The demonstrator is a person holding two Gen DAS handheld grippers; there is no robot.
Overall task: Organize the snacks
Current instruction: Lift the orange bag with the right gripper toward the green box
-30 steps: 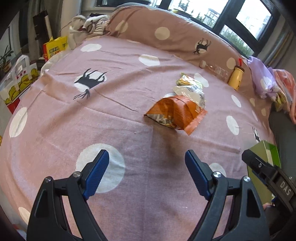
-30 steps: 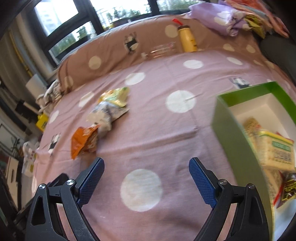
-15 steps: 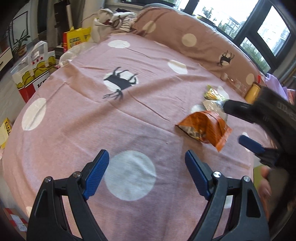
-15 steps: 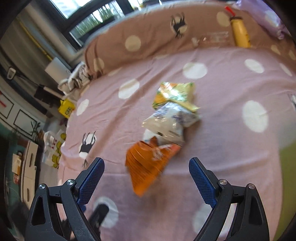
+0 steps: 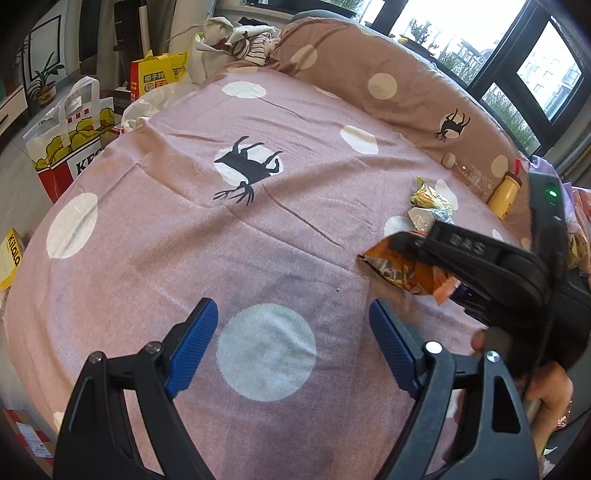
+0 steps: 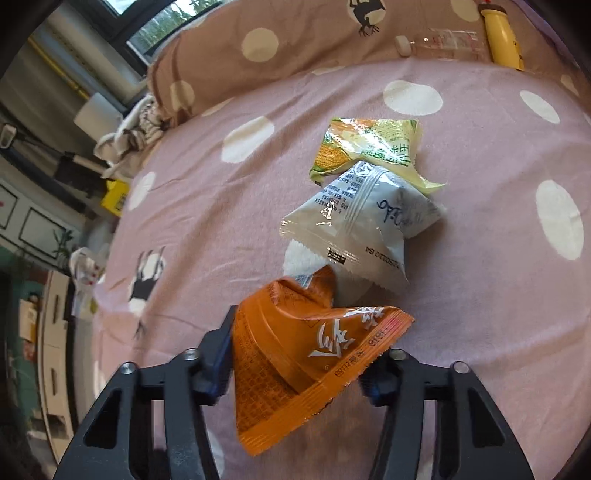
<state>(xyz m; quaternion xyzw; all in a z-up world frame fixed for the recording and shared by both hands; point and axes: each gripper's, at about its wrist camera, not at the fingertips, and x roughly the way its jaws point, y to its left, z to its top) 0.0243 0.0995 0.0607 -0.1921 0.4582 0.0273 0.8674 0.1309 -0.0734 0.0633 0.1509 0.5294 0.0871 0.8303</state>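
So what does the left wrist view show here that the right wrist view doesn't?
Only the left wrist view shows the left gripper, open over bare bedspread, the right gripper from outside, a KFC paper bag beside the bed, and part of the person's hand.

Only the right wrist view shows the right gripper close up: its jaws have just closed on the orange snack packet, plus the print on the grey packet and corn packet.

Both show those three packets, the dotted bedspread and the yellow bottle.
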